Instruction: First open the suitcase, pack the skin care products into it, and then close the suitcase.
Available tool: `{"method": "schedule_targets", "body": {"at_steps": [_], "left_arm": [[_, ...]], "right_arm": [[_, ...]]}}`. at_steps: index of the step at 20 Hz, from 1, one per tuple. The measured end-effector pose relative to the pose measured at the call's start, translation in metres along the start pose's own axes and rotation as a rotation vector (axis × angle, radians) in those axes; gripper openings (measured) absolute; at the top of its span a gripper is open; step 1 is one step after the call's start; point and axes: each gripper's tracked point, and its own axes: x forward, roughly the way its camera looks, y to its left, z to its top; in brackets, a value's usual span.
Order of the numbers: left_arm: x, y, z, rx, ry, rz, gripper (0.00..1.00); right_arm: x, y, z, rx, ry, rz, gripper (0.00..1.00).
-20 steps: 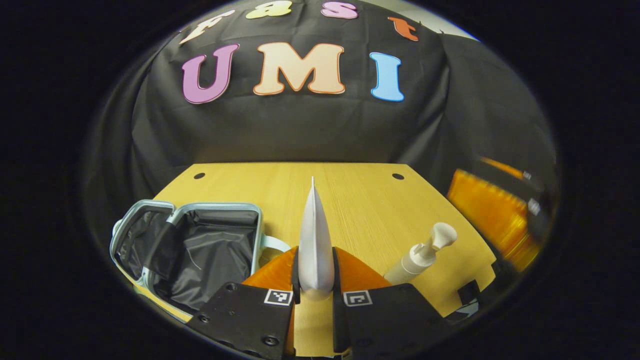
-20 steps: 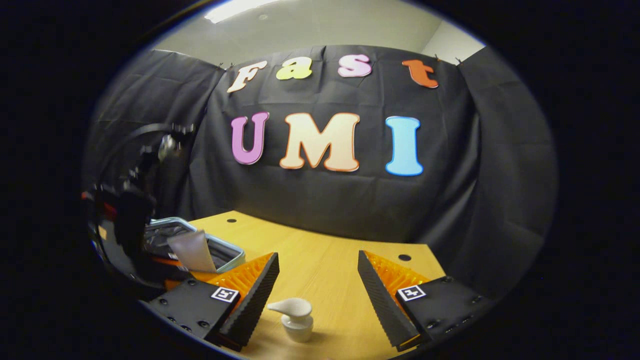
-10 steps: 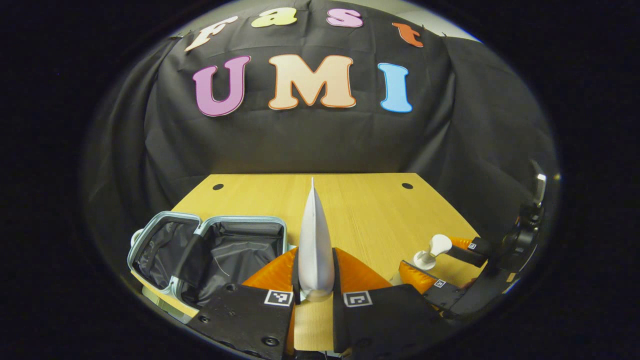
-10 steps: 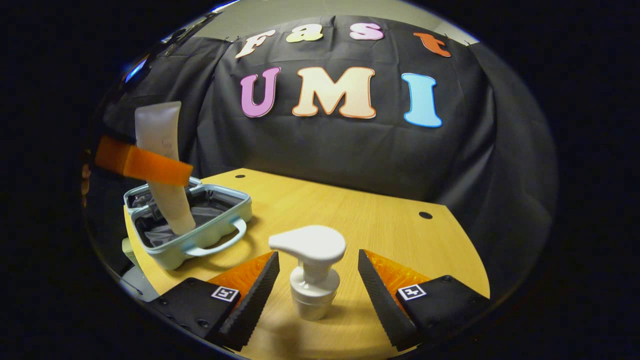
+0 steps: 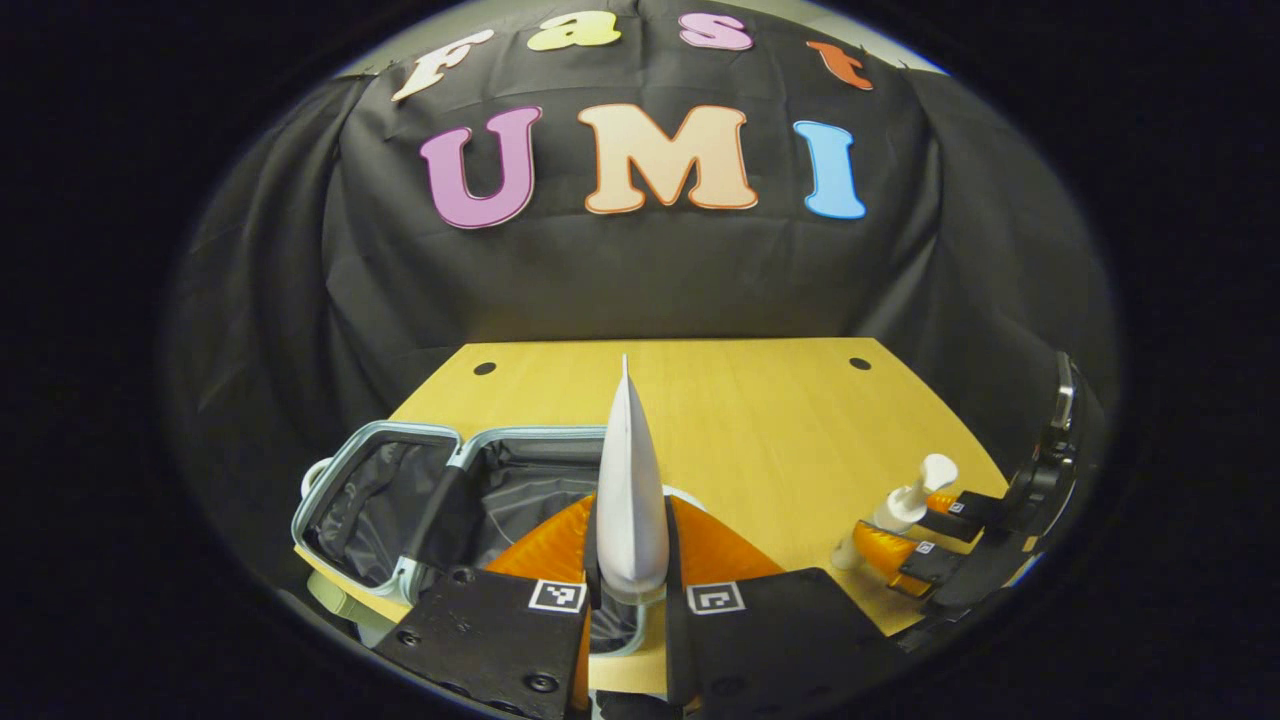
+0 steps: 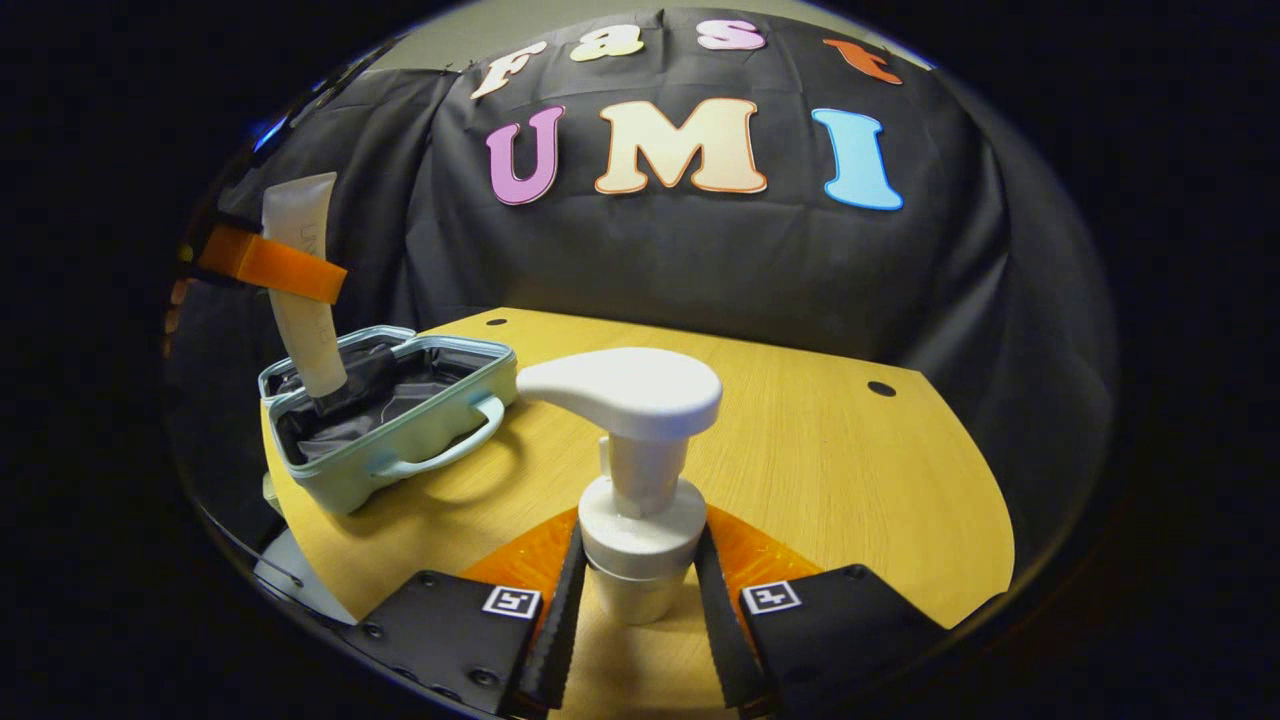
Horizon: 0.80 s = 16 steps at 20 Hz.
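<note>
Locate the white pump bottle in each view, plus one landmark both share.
Left gripper view: white plastic pump bottle at lower right, between the right hand-held gripper's fingers.
Right gripper view: bottle at bottom centre, clamped at its collar.
Shared landmark: open pale-blue hard-shell suitcase, on the wooden table's left side.

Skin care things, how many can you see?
2. The pale squeeze tube is held up by the left gripper over the open mint-green suitcase. The white pump bottle stands on the wooden table, clamped by the right gripper. The suitcase's dark lining might hide more.
</note>
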Motion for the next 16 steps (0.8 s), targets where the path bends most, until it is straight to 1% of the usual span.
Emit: {"method": "schedule_targets", "body": {"at_steps": [3, 5, 7, 9, 12, 13, 14, 16], "left_arm": [[0.009, 0.032, -0.016, 0.007, 0.073, 0.016, 0.22], [0.018, 0.058, -0.03, 0.016, 0.14, 0.028, 0.22], [0.029, 0.081, -0.049, 0.017, 0.222, 0.033, 0.22], [0.04, 0.092, -0.066, 0.023, 0.294, 0.013, 0.22], [0.056, 0.107, -0.092, 0.026, 0.381, -0.012, 0.23], [0.061, 0.11, -0.097, 0.022, 0.401, -0.017, 0.23], [0.066, 0.112, -0.104, 0.018, 0.42, -0.022, 0.22], [0.074, 0.114, -0.115, 0.001, 0.448, -0.031, 0.23]], "right_arm": [[-0.014, 0.008, 0.033, 0.033, -0.013, 0.01, 0.57], [-0.024, 0.023, 0.063, 0.06, -0.048, 0.026, 0.57], [-0.031, 0.041, 0.088, 0.058, -0.074, 0.028, 0.57], [-0.039, 0.058, 0.11, 0.078, -0.102, 0.034, 0.57], [-0.045, 0.081, 0.129, 0.106, -0.111, 0.042, 0.57], [-0.047, 0.089, 0.134, 0.111, -0.112, 0.047, 0.55], [-0.048, 0.096, 0.136, 0.114, -0.11, 0.054, 0.57], [-0.052, 0.105, 0.142, 0.118, -0.107, 0.062, 0.57]]}}
